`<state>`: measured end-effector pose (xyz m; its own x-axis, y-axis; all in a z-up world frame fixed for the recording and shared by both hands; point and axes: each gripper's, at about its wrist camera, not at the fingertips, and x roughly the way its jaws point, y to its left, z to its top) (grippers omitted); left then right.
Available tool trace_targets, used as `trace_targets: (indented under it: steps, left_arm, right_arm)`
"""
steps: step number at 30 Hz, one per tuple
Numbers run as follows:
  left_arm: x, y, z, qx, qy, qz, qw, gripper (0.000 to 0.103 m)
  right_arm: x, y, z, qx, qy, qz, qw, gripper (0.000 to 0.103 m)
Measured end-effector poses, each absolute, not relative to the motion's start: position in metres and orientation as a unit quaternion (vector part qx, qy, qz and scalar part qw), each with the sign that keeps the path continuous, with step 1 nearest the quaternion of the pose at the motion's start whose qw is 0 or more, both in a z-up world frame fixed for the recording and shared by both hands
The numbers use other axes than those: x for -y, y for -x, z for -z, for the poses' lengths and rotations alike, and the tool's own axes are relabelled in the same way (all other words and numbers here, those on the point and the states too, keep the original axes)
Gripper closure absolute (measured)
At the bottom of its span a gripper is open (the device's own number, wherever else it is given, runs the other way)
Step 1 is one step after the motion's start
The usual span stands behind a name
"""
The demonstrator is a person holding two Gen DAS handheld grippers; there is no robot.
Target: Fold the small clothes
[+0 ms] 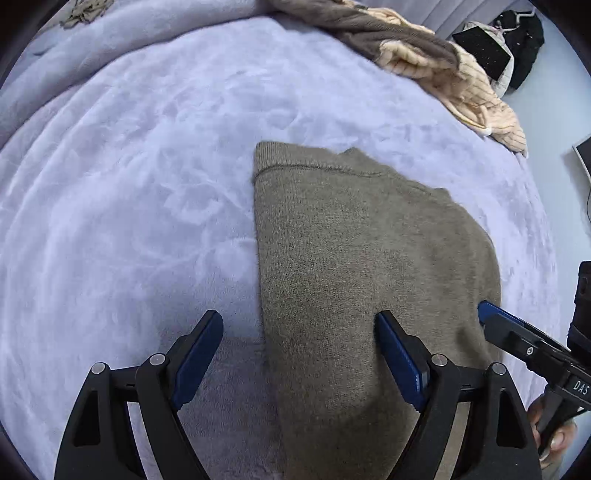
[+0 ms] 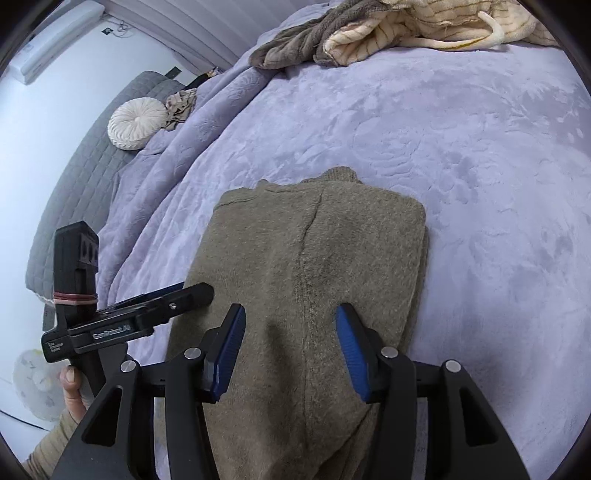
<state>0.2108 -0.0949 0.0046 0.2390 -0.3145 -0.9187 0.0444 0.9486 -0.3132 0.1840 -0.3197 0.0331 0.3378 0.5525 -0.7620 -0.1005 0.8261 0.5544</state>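
Left hand-held gripper stands wide open, nothing clamped: one blue pad over the bare blanket, the other over the knit. Right hand-held gripper is about half open, both pads over the garment, no fabric visibly pinched.

Biggest first: lilac plush blanket covers the bed and carries everything. On it, right in front of both tools, lies the brown knit sweater, already folded into a long narrow panel, collar end at the far side, near end running under the cameras (so the hem edge is out of view). A seam ridge runs lengthwise down the top layer in the right wrist view. Well apart at the far edge: a heap of brown and cream clothes. Round cream cushion sits off on the grey quilt.

My read: sleeves and sides are in, the end-to-end fold is what's left.

To do it well:
- take the near edge at both corners, one tool each, all layers together
- close fully before lifting; thick knit slips
- carry both corners level toward the collar, land edges flush
- keep the long sides aligned, no skew
- release, then press the crease flat
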Motion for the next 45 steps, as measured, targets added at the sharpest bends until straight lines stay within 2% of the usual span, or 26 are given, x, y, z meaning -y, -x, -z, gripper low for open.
trace_targets:
  steps: [5,11,14,17,23,27,31,36,40,43,45]
  left_arm:
    - [0.078,-0.195,-0.015,-0.594,0.138,0.137,0.781,0.014]
    - [0.045,-0.09,-0.05,-0.537,0.095,0.174,0.82,0.014]
    - [0.039,-0.03,-0.051,-0.524,0.063,0.191,0.828,0.014]
    - [0.055,-0.01,-0.043,-0.519,0.024,0.189,0.833,0.014]
    - [0.074,-0.036,-0.019,-0.515,0.01,0.13,0.848,0.014]
    - [0.049,-0.048,0.002,-0.55,0.064,0.104,0.826,0.014]
    - [0.05,-0.037,-0.008,-0.551,0.045,0.114,0.826,0.014]
    - [0.047,-0.017,-0.049,-0.532,0.075,0.175,0.825,0.014]
    - [0.053,-0.031,-0.08,-0.5,0.12,0.221,0.829,0.014]
    - [0.057,-0.063,-0.074,-0.512,0.13,0.181,0.83,0.014]
    - [0.065,-0.087,-0.05,-0.54,0.093,0.128,0.827,0.014]
  right_arm:
    - [0.325,-0.181,-0.032,-0.539,-0.234,-0.189,0.786,0.048]
    - [0.307,-0.113,-0.077,-0.499,-0.178,-0.209,0.822,0.045]
    - [0.295,-0.084,-0.085,-0.491,-0.144,-0.202,0.835,0.045]
    - [0.283,-0.073,-0.09,-0.486,-0.128,-0.194,0.842,0.045]
    - [0.255,-0.073,-0.091,-0.491,-0.12,-0.201,0.839,0.045]
    - [0.258,-0.064,-0.085,-0.498,-0.126,-0.189,0.837,0.045]
    - [0.275,-0.052,-0.075,-0.508,-0.142,-0.169,0.833,0.045]
    - [0.279,-0.039,-0.095,-0.483,-0.136,-0.159,0.85,0.045]
    - [0.259,-0.043,-0.105,-0.471,-0.122,-0.205,0.85,0.042]
    - [0.255,-0.052,-0.085,-0.49,-0.105,-0.186,0.845,0.042]
    - [0.263,-0.059,-0.064,-0.513,-0.112,-0.163,0.835,0.043]
